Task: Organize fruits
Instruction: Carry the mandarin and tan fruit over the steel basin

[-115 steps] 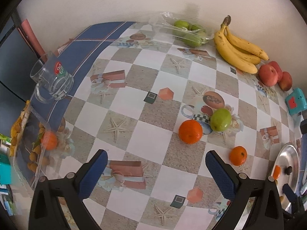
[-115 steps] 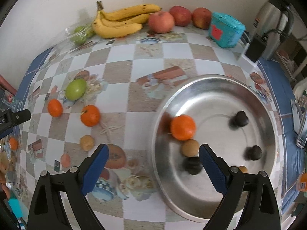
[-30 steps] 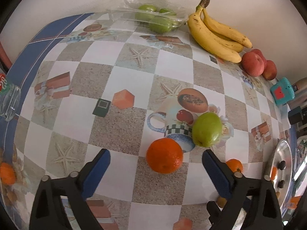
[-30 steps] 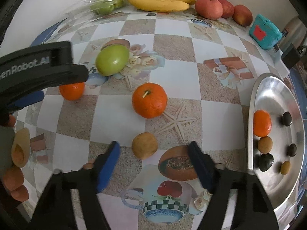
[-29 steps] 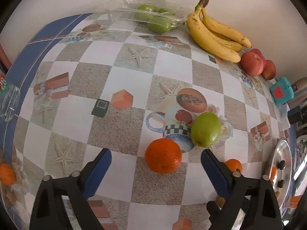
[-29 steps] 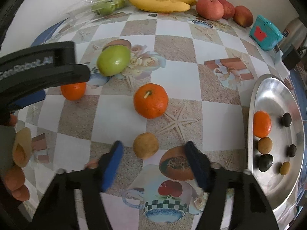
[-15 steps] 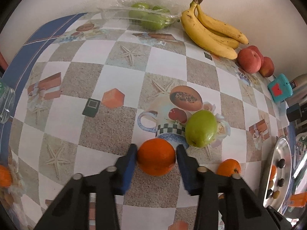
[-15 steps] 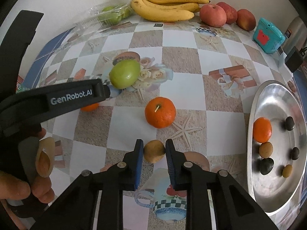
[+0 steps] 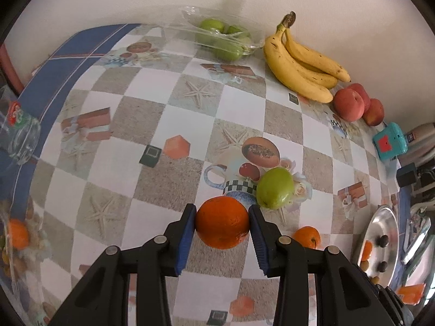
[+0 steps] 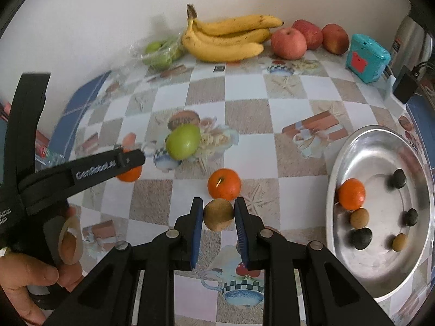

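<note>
My left gripper (image 9: 221,214) is shut on a large orange (image 9: 222,226), held just above the checked tablecloth; its blue pads press both sides. In the right wrist view the same orange (image 10: 130,174) peeks out behind the left gripper's black arm. My right gripper (image 10: 218,210) is shut on a small brown round fruit (image 10: 218,214), lifted off the cloth. A green fruit (image 9: 275,187) (image 10: 183,141) and a smaller orange (image 10: 224,184) (image 9: 306,237) lie loose on the table. The steel bowl (image 10: 380,146) at the right holds an orange (image 10: 351,193) and several small dark and brown fruits.
Along the back wall lie bananas (image 10: 228,38), red apples (image 10: 288,43), a bag of green fruit (image 9: 223,40) and a teal box (image 10: 367,57). A glass mug (image 9: 19,135) stands at the left edge. A hand (image 10: 30,285) grips the left tool's handle. A kettle (image 10: 413,43) stands far right.
Both grippers went from open to shut: the left closed on the large orange, the right on the small brown fruit. Both then rose with their fruit off the cloth.
</note>
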### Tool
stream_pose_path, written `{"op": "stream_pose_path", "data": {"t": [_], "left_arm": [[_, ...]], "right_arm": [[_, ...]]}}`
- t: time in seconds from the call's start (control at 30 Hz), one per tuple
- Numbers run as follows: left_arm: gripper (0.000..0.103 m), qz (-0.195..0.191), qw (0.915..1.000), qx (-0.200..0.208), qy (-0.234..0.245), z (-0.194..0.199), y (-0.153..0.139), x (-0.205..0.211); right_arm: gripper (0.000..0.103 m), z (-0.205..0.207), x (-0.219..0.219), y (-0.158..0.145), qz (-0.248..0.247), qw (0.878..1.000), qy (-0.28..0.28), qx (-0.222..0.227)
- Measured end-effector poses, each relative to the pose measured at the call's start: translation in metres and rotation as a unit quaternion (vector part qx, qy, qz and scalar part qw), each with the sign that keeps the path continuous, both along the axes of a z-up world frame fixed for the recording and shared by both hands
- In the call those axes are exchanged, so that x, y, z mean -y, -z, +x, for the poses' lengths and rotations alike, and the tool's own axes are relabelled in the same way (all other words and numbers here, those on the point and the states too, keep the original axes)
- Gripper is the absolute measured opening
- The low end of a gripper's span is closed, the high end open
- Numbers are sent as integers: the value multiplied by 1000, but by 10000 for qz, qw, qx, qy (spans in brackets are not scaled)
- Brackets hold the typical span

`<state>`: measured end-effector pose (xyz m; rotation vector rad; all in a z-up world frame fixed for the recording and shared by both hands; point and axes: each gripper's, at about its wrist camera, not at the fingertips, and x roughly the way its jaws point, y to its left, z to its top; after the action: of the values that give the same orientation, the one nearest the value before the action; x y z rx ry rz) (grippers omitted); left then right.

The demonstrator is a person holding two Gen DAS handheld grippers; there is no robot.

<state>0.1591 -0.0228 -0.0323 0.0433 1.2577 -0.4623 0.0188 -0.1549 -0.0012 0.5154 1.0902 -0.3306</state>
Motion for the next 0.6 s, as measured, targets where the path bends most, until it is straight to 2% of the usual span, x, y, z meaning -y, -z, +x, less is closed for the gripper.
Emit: {"op": "stream_pose_path", "data": {"t": [0.3,0.6], "left_arm": [[42,99,9996,-248,-1,-18,3,10],[42,68,9995,-237,204,-40,-7,34]], "right_arm": [[24,-15,27,-5,153,9991,385,13],[24,-36,66,-6,197,9958,893,-12]]}}
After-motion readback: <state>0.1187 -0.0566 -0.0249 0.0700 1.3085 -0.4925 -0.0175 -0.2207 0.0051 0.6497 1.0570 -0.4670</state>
